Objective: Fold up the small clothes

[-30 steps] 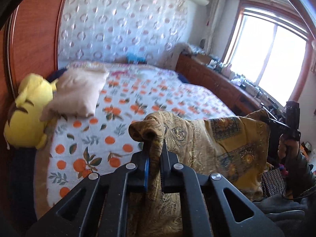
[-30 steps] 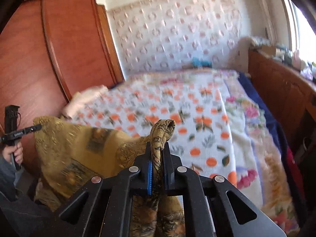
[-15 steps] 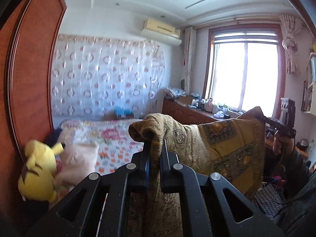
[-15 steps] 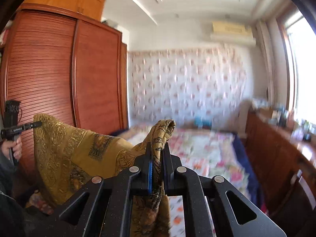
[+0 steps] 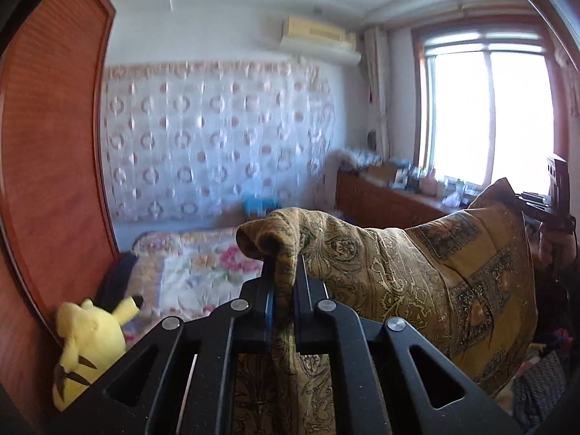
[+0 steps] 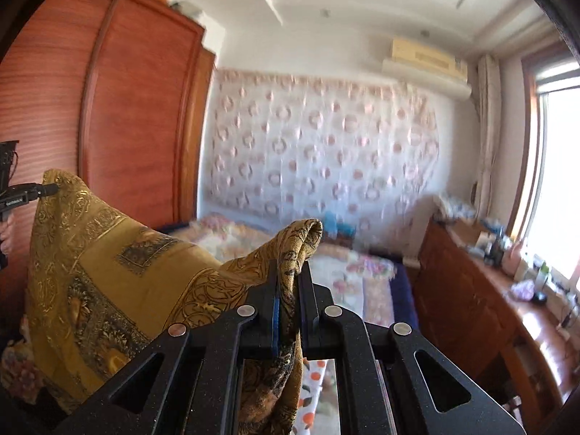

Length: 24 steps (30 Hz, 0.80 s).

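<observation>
A yellow-gold patterned cloth (image 5: 417, 272) hangs in the air, stretched between my two grippers. My left gripper (image 5: 284, 272) is shut on one top corner of it. My right gripper (image 6: 290, 275) is shut on the other top corner. The cloth (image 6: 108, 272) spreads to the left in the right wrist view, up to the left gripper (image 6: 47, 189) seen from the side. In the left wrist view the right gripper (image 5: 522, 199) shows at the far right, pinching the cloth's far corner. The cloth's lower part is hidden below both views.
A bed with a flowered, orange-dotted sheet (image 5: 203, 264) lies ahead and below. A yellow plush toy (image 5: 87, 344) sits by the red wooden wardrobe (image 6: 90, 127). A wooden sideboard with clutter (image 6: 489, 290) runs under the window (image 5: 485, 119).
Both grippers have risen and tilted upward with the cloth: the bed has dropped low in both views, and wall, ceiling and air conditioner now fill them. The cloth stays stretched between them.
</observation>
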Each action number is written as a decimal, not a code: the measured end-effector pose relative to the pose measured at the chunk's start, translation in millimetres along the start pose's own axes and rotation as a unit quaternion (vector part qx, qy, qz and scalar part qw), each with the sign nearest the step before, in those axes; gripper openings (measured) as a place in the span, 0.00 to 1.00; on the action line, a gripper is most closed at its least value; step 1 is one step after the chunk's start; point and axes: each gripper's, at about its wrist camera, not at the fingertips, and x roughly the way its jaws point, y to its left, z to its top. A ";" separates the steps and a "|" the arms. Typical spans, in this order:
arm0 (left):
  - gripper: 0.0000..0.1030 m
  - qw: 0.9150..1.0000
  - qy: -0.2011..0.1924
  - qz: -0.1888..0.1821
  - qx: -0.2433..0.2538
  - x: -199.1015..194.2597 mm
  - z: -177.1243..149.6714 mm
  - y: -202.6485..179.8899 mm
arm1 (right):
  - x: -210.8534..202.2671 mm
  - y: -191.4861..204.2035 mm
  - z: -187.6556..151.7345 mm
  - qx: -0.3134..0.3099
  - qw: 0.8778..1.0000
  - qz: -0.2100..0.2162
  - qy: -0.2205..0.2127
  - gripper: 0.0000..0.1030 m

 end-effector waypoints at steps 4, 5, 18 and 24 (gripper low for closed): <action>0.08 0.997 0.082 0.010 0.000 104.2 -43.1 7.9 | 124.0 10.7 -41.7 -0.016 0.995 -0.027 0.093 0.07; 0.08 0.994 0.105 0.011 0.000 129.2 -53.9 11.2 | 150.6 13.1 -51.8 -0.022 0.992 -0.032 0.119 0.07; 0.47 0.988 0.153 0.021 0.005 167.6 -66.1 10.4 | 277.1 -9.8 -77.4 0.015 0.973 -0.017 0.232 0.08; 0.48 0.985 0.169 0.015 0.022 156.9 -72.7 -3.2 | 282.4 -14.8 -73.2 0.031 0.967 -0.029 0.252 0.26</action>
